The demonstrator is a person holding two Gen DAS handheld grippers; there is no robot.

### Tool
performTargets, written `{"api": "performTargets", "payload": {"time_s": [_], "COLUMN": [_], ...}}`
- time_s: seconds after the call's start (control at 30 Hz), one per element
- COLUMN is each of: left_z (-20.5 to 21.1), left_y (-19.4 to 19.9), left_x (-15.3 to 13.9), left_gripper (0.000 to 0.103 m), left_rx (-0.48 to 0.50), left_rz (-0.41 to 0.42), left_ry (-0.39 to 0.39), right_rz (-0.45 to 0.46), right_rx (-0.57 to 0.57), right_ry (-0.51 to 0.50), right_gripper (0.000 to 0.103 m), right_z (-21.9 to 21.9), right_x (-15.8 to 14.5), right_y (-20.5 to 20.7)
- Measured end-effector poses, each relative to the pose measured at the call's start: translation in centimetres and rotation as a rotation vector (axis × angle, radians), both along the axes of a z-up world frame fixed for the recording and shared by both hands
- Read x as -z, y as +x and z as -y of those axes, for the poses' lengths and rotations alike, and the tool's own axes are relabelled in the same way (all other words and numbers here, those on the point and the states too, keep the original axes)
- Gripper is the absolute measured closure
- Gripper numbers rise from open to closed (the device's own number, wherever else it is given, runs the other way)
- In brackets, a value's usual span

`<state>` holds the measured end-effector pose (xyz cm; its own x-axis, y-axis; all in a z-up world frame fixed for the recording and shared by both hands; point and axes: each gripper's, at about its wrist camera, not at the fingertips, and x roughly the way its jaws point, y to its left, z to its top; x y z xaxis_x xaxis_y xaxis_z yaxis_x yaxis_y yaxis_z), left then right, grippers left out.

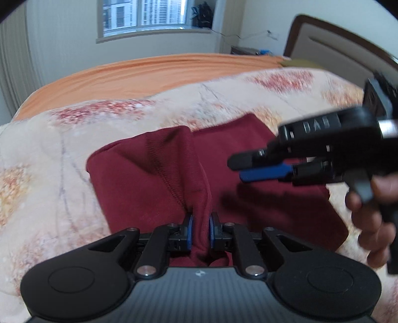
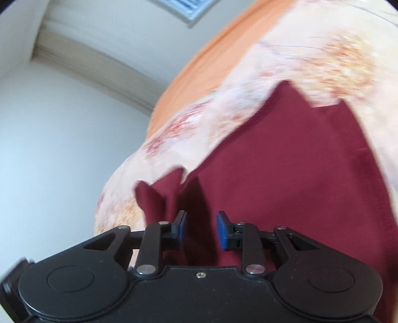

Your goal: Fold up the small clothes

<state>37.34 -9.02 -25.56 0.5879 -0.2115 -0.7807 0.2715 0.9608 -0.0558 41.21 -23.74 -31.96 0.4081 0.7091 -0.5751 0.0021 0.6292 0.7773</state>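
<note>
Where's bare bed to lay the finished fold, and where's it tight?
Free: the floral blanket left of the maroon garment, and the strip between its far edge and the orange sheet. Tight: over the garment, where the left gripper pinches a raised fold and the right gripper hovers above its right half.

Soft daylight enters through the window. Both views are motion-blurred, the right wrist's more; fisheye bends the edges, and dark vignetting fills the corners.
</note>
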Motion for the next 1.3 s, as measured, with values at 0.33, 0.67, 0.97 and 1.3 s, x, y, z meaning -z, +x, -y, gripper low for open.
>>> {"api": "performTargets", "payload": {"time_s": [0.33,0.67,0.97,1.3], "left_z": [-0.5,-2.3,-5.7,-6.6], "left_y": [-1.4,-4.2,-10.7,-14.3], "left_x": [0.2,-2.0,-3.6,-4.4], "left_gripper": [0.09,0.084,0.062,0.038], "left_rx": [-0.015,-0.039,-0.043,-0.147], "left_rz": [0.011,0.084,0.105,0.117], "left_ry": [0.0,0.002,-0.038,-0.047], "right_rz": [-0.026,0.008,-0.034,-0.031], "right_rx": [-0.139,-0.24,-0.198,-0.218], "right_ry": [0.146,0.124,0.113,0.075], "right_gripper": [0.04,0.093,0.093,0.092], "right_z": [-3.2,-6.0,-5.7,-6.1], "right_x": [1.6,1.5,1.8,1.3], "right_y": [3.4,4.8,4.8,5.1]}}
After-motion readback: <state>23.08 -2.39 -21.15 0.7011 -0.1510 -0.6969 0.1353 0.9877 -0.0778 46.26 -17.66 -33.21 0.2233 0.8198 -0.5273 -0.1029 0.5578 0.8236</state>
